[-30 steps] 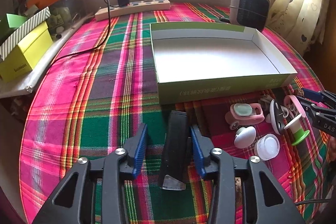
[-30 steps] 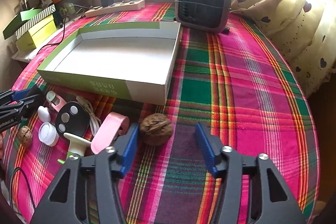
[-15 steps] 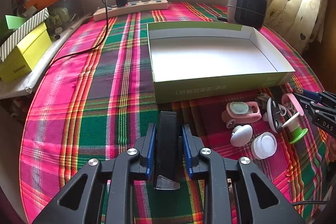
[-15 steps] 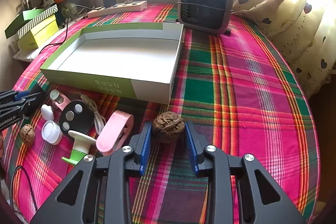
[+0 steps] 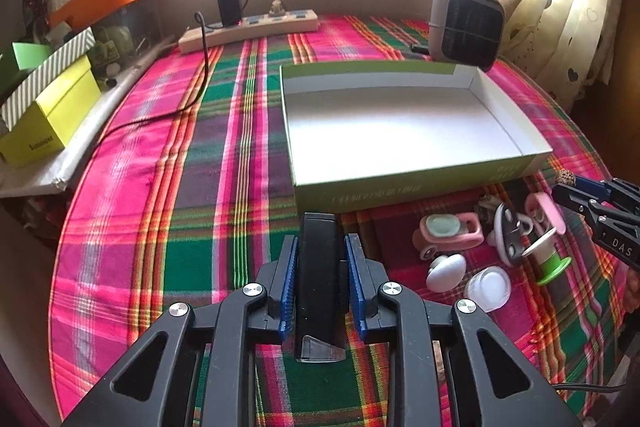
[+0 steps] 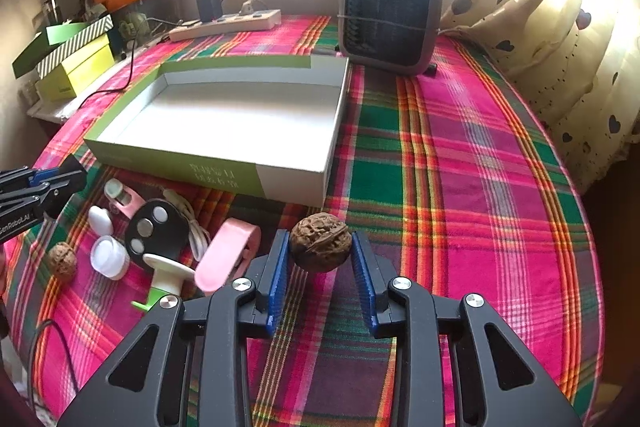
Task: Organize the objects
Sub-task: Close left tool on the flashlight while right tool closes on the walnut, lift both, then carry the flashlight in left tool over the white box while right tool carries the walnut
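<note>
Now, left gripper (image 5: 320, 253) clamped on black bar (image 5: 319, 283), right gripper (image 6: 320, 247) pinching walnut (image 6: 320, 241), green tray (image 6: 224, 169) just beyond.

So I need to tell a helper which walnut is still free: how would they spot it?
Start at the shallow green-and-white box on the plaid cloth. Among the small things in front of it, the loose walnut lies at the far left beside a white round cap. The other walnut sits between the right gripper's blue pads.

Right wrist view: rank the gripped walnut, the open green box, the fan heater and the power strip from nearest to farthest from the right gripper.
1. Walnut, between the right gripper pads.
2. Green box, ahead, slightly left.
3. Fan heater, behind the box's right corner.
4. Power strip, far left by the wall.
</note>
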Demonstrator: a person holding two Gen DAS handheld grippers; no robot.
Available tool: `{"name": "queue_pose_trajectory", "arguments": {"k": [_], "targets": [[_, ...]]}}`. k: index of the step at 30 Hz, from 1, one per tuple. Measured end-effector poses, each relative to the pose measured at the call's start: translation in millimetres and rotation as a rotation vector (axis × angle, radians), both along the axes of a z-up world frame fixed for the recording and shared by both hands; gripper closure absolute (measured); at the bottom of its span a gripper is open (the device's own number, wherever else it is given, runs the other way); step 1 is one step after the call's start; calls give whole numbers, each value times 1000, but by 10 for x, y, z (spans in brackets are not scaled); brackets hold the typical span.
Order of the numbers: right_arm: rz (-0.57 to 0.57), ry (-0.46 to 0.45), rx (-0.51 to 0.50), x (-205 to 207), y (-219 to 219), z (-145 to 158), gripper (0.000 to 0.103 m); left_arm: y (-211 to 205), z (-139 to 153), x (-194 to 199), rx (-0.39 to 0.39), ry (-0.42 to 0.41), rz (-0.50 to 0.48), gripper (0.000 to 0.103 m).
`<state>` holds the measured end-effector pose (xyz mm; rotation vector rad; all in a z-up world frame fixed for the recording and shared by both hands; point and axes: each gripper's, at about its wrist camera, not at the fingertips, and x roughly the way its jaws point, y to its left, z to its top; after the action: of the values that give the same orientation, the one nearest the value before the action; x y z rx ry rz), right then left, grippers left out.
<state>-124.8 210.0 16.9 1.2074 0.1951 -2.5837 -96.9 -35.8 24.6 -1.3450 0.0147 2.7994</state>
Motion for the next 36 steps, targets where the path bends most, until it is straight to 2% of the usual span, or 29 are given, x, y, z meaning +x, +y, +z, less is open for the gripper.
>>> {"name": "queue_pose_trajectory", "arguments": {"k": [11, 20, 28, 36], "targets": [[10, 51, -8, -48, -26, 277, 71, 43, 313, -184, 25, 45, -31, 82], [37, 71, -21, -311, -158, 469, 71, 55, 430, -531, 57, 49, -41, 82], [60, 60, -13, -644, -341, 462, 71, 108, 392, -843, 58, 41, -48, 82], [58, 10, -4, -1031, -485, 275, 71, 122, 250, -1191, 62, 3, -42, 82]]}}
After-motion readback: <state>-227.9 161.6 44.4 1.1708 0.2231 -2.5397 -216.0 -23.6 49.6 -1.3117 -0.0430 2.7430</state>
